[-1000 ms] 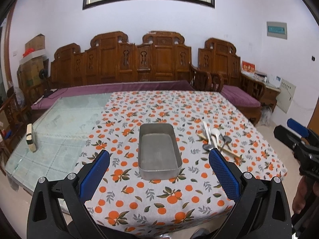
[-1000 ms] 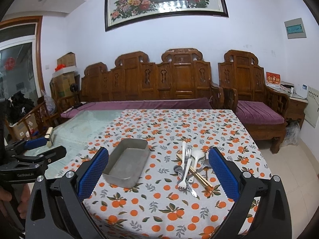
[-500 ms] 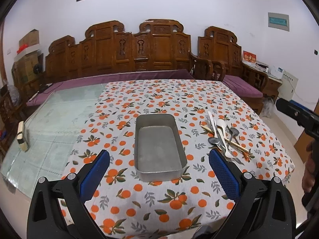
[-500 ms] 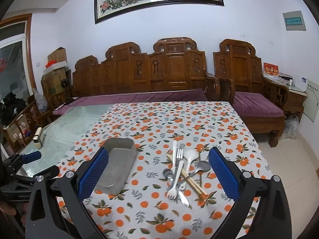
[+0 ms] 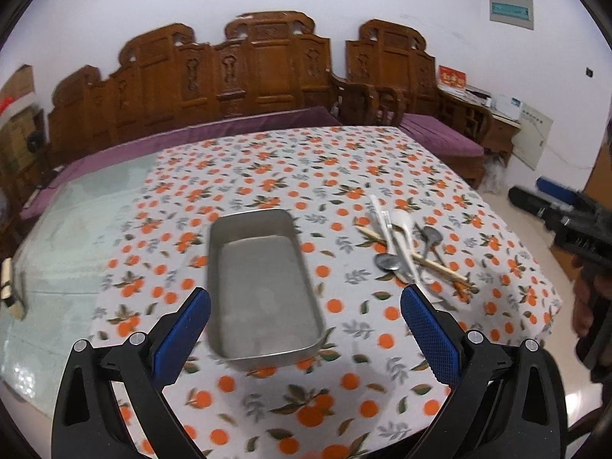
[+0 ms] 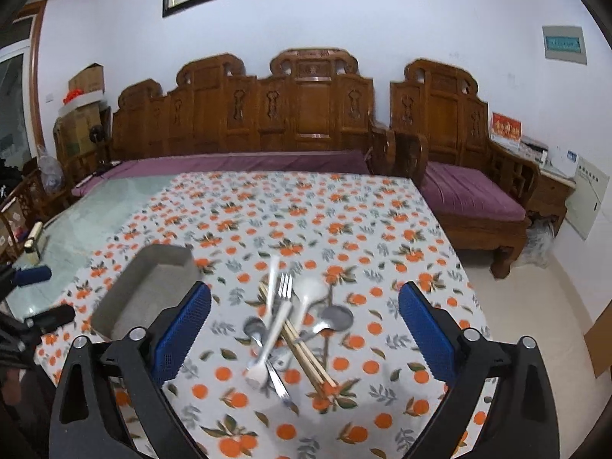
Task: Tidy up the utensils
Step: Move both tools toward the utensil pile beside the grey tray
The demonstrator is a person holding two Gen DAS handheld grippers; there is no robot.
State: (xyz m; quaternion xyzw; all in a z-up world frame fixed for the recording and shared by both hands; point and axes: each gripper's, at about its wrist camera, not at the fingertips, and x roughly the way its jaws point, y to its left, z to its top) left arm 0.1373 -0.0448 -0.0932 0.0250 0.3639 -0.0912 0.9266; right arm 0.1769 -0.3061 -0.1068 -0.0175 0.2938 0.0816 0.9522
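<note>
A grey metal tray (image 5: 264,287) lies empty on the orange-print tablecloth (image 5: 267,176); my left gripper (image 5: 306,317) hovers open over its near end with nothing between its blue pads. To the tray's right lies a heap of utensils (image 5: 405,248): chopsticks, metal spoons, white plastic fork and spoon. In the right wrist view that utensil heap (image 6: 290,325) lies ahead of my right gripper (image 6: 304,317), whose wide jaws are closing slightly with nothing between them; the tray (image 6: 145,294) sits behind its left finger. The right gripper also shows at the left view's right edge (image 5: 566,218).
Bare glass tabletop (image 5: 69,237) lies left of the cloth, with a small block (image 5: 7,287) at its edge. Carved wooden benches with purple cushions (image 6: 470,195) stand behind and right of the table. The table's near and right edges drop to the floor.
Both grippers have come forward and down toward the table; the tray and the utensils look bigger and nearer in each view. The right jaws have narrowed slightly.
</note>
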